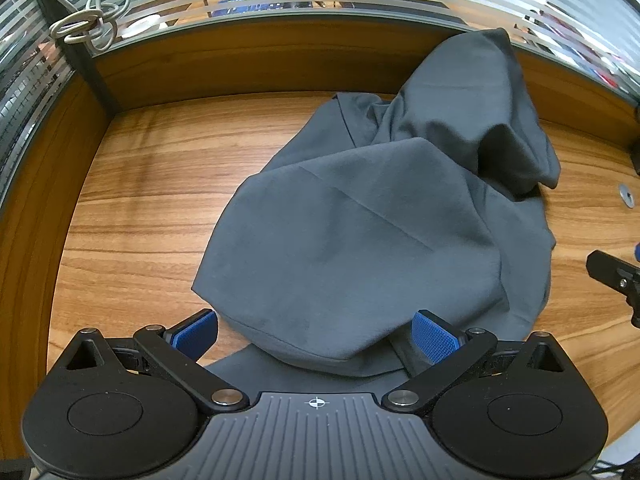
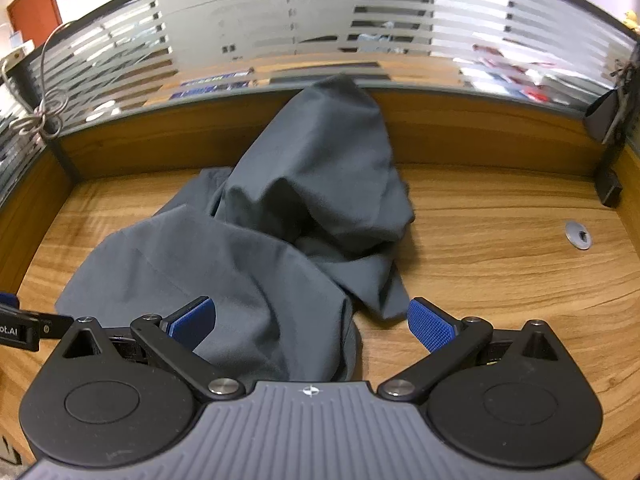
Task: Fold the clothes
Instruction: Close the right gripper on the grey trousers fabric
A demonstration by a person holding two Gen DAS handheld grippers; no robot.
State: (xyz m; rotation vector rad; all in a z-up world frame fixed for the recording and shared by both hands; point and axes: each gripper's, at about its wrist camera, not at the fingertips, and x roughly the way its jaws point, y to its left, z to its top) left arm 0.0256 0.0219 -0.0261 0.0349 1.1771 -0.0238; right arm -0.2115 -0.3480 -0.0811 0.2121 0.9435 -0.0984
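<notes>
A dark grey garment lies loosely heaped on the wooden desk, with one part draped up against the back panel. My left gripper is open, its blue pads spread on either side of the garment's near rounded edge, nothing pinched. In the right wrist view the same garment fills the middle left, a pointed corner reaching toward the near right. My right gripper is open over the garment's near right edge, its left pad above cloth and its right pad above bare wood.
A wooden back panel topped by striped frosted glass bounds the desk, with a side panel on the left. A round metal cable grommet sits at the right. A coiled grey cable hangs at the back left corner. The other gripper's tip shows at right.
</notes>
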